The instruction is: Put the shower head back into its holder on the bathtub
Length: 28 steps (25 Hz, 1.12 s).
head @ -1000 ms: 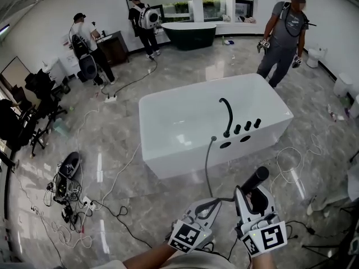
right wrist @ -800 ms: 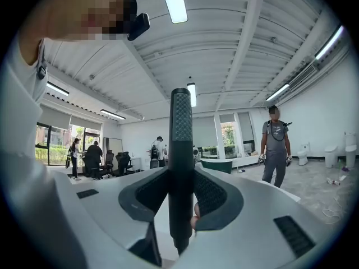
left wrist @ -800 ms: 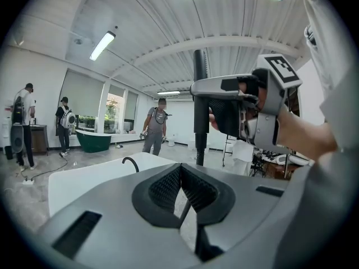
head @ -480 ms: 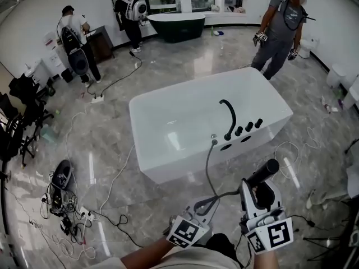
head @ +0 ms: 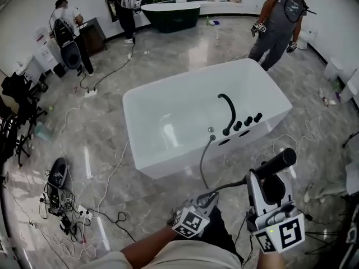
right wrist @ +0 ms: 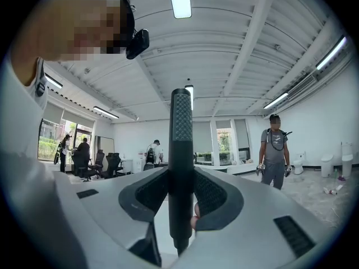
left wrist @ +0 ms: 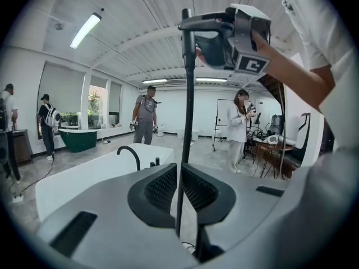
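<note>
So the shower head (head: 276,163), one of those black stick types, is well apart from the tub right now. It's clamped in the right gripper (head: 265,179), out over the floor on the near side of the white bathtub (head: 168,158), tilted, with its textured end poking up past the jaws. In the right gripper view the jaws are closed tight on its handle from both sides. Its hose (head: 203,161) comes out of the tub's near ledge, hangs down in front of the outside wall and runs to the left gripper (head: 206,200). That one's jaws are pinched together on it, with the thin hose squeezed right between the pads. From there the hose goes across and up to the shower head. On the ledge there's a curved black faucet (head: 229,110) with three black knobs (head: 247,120) in a row beside it, and two dark oval openings (head: 225,143) just in front of those. Further out, a person in grey (head: 279,21) stands past the tub's far end with a gripper in each hand. A dark green tub (head: 171,13) sits by the windows, and cables (head: 106,212) lie tangled on the grey tile floor (head: 112,111) off to the left.
</note>
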Each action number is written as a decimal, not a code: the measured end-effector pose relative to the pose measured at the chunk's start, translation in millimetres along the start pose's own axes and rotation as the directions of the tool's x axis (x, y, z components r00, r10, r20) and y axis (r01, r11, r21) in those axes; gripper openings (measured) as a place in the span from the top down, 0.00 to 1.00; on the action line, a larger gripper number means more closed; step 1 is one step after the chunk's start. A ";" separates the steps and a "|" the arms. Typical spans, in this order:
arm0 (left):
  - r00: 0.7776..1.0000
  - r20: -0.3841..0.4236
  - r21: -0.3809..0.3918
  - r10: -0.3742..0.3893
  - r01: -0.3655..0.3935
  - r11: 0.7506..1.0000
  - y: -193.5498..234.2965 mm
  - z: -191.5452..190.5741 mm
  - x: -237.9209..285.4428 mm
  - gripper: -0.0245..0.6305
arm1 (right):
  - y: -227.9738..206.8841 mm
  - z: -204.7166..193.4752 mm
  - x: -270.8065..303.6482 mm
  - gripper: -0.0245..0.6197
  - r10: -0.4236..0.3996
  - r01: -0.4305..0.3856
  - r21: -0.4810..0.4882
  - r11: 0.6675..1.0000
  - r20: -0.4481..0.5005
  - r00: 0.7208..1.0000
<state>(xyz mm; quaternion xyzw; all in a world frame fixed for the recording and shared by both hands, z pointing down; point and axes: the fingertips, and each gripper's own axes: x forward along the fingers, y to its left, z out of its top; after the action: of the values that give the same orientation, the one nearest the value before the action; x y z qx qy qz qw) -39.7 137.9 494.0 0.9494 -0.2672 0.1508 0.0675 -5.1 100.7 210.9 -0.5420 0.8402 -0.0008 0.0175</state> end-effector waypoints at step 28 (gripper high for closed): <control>0.940 -0.340 -0.109 -0.036 -0.001 0.994 73.4 -151.4 221.1 0.62 | -103.2 11.2 130.3 0.74 0.153 -0.154 0.020 0.988 0.042 0.987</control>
<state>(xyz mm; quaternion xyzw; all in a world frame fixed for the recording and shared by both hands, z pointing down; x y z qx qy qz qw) 63.2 -0.4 711.9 0.9063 -0.2506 0.2978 0.1649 35.6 -60.2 198.1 -0.4755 0.8788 0.0016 0.0407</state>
